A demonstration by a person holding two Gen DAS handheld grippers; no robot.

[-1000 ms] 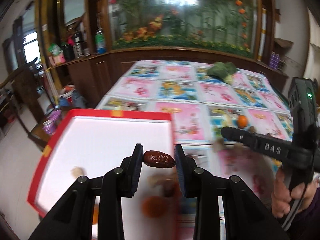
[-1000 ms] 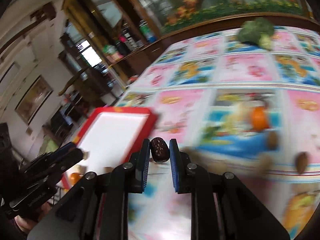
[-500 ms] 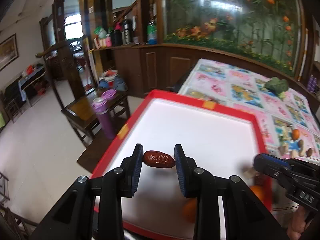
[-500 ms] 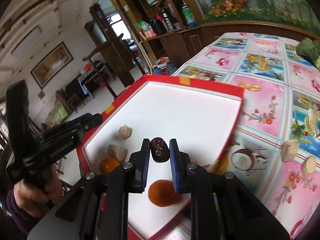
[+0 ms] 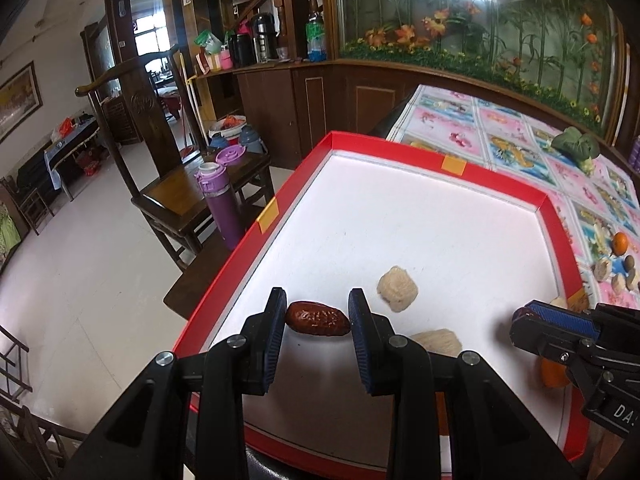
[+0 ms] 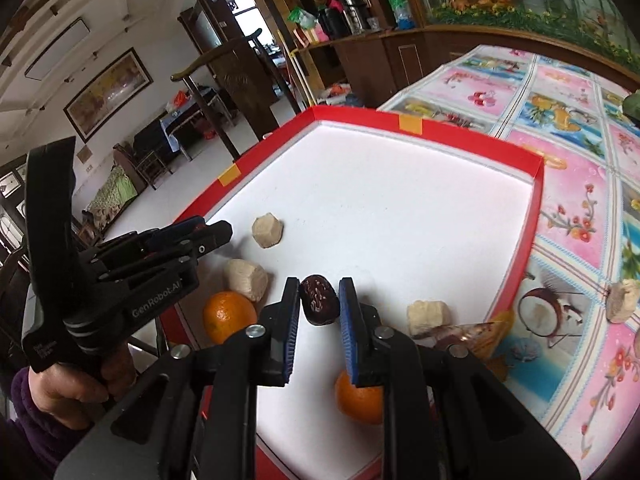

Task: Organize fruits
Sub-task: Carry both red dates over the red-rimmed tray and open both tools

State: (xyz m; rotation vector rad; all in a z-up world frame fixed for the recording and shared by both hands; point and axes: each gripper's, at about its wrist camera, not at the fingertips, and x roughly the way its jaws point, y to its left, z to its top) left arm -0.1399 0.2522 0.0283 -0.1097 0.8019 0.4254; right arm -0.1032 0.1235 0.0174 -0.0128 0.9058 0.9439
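Left tongs (image 5: pixel 317 316) grip a brown date (image 5: pixel 317 323) end to end, held above the near-left corner of the red tray (image 5: pixel 360 142), probably ready to drop. Right tongs (image 6: pixel 319 306) clamp a second date (image 6: pixel 318 305) over the tray's near side, between two oranges (image 6: pixel 229 316). Pale chunks (image 5: pixel 397 289) lie grouped nearby. More fruit waits on the worktop (image 6: pixel 576 208) at right.
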